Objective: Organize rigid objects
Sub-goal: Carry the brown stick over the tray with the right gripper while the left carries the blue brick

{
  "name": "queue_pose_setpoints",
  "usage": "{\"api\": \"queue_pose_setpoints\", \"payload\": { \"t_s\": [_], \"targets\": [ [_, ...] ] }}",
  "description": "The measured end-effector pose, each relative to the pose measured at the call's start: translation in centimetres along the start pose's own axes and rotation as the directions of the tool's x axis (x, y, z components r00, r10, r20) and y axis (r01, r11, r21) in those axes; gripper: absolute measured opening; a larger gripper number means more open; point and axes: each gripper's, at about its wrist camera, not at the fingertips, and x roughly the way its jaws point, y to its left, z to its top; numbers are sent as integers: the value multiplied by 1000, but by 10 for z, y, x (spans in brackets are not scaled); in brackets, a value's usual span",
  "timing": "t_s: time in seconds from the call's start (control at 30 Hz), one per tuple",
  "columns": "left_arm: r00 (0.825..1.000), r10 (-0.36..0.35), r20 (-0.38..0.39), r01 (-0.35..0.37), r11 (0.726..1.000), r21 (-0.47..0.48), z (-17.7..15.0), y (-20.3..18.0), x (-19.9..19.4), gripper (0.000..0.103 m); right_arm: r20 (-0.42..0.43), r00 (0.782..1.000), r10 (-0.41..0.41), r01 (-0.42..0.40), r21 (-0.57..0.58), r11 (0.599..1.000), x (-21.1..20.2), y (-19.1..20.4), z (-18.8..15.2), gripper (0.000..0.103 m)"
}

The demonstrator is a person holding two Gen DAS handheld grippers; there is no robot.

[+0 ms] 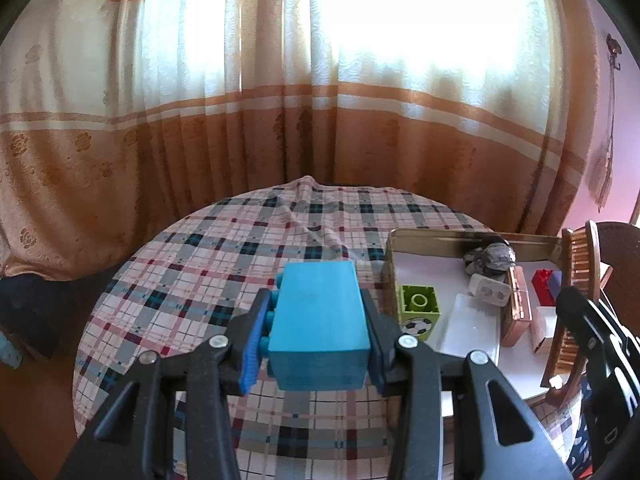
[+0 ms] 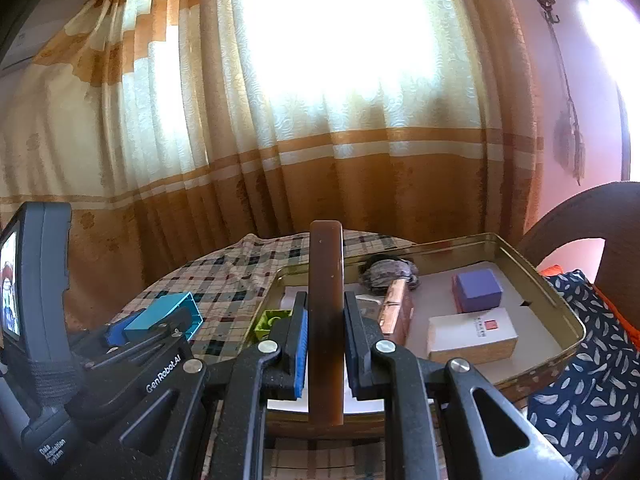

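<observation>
My left gripper (image 1: 318, 320) is shut on a large blue toy brick (image 1: 320, 320) and holds it above the plaid tablecloth (image 1: 224, 256), left of the metal tray (image 1: 440, 236). My right gripper (image 2: 326, 340) is shut on a brown comb (image 2: 326, 312), held edge-on and upright over the tray's near rim (image 2: 540, 372). The comb also shows in the left wrist view (image 1: 576, 280), with the right gripper (image 1: 592, 328) around it. The left gripper with the blue brick (image 2: 164, 316) shows in the right wrist view at the left.
In the tray lie a green brick with a football picture (image 1: 418, 310), a copper-coloured box (image 2: 396, 316), a purple cube (image 2: 476, 290), a white box (image 2: 470, 334), a red brick (image 1: 542, 286), a white socket (image 1: 490, 292) and a grey crumpled thing (image 2: 386, 272). Curtains hang behind. A chair (image 2: 600, 216) stands right.
</observation>
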Motion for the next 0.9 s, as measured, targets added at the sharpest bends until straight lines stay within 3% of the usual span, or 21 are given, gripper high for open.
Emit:
{"api": "queue_pose_setpoints", "payload": {
  "t_s": [0.37,0.9],
  "targets": [
    [998,-53,18,52,998,29,11,-22,-2,41,14,996,-87,86,29,996,-5,-40,8,17],
    [991,-134,-12,135,982,131,26,-94,11,41,38,978,-203,199,78,977,-3,-101,28,17]
  ]
}}
